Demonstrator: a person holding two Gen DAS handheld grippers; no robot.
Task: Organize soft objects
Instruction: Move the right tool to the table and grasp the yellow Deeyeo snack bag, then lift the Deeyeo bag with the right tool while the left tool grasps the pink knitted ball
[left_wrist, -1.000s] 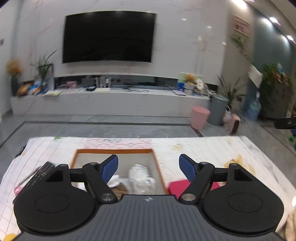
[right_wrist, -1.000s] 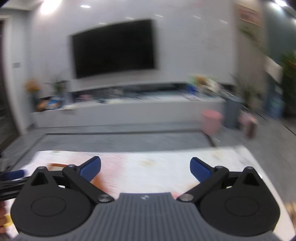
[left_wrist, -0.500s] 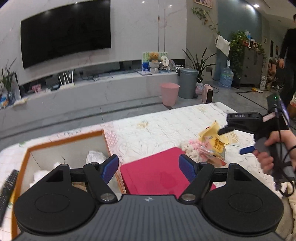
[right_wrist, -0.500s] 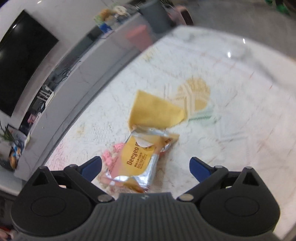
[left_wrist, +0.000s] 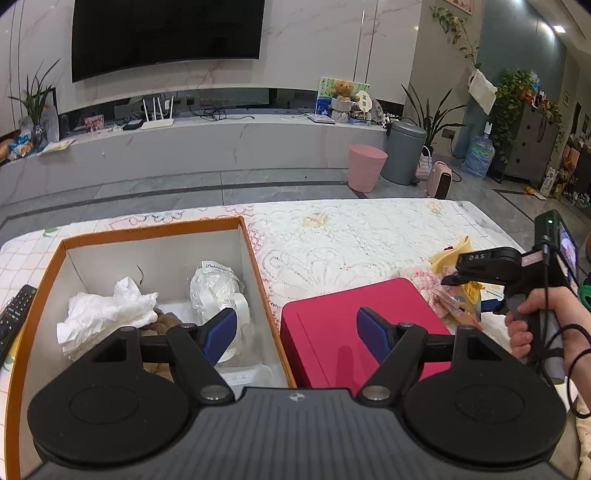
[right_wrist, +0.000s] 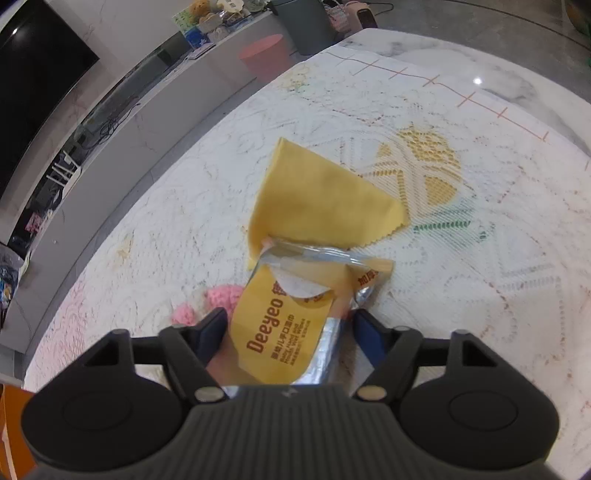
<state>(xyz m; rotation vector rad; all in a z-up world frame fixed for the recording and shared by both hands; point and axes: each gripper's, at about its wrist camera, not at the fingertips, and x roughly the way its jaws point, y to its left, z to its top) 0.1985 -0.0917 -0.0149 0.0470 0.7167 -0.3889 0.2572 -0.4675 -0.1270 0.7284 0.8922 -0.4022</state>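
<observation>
Setting: a home living room. Indicators: a large wall-mounted television (left_wrist: 168, 35) on a marble-look wall; a long low media console (left_wrist: 192, 144) beneath it carrying a router (left_wrist: 158, 116), a teddy bear (left_wrist: 341, 90) and loose household items; potted plants (left_wrist: 517, 107) at both sides of the room; a pink waste bin (left_wrist: 365, 168) and a grey pedal bin (left_wrist: 404, 153) on the tiled floor (left_wrist: 155, 194); a water jug (left_wrist: 477, 157) near a drawer cabinet (left_wrist: 532, 147). The worktop (left_wrist: 351, 236) carries a lace tablecloth and a remote control (left_wrist: 14, 317).

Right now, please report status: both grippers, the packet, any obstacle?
Left gripper open, empty, over box. Right gripper closing around wipes packet, grip unconfirmed. Yellow cloth and pink fluffy thing touching packet.
</observation>
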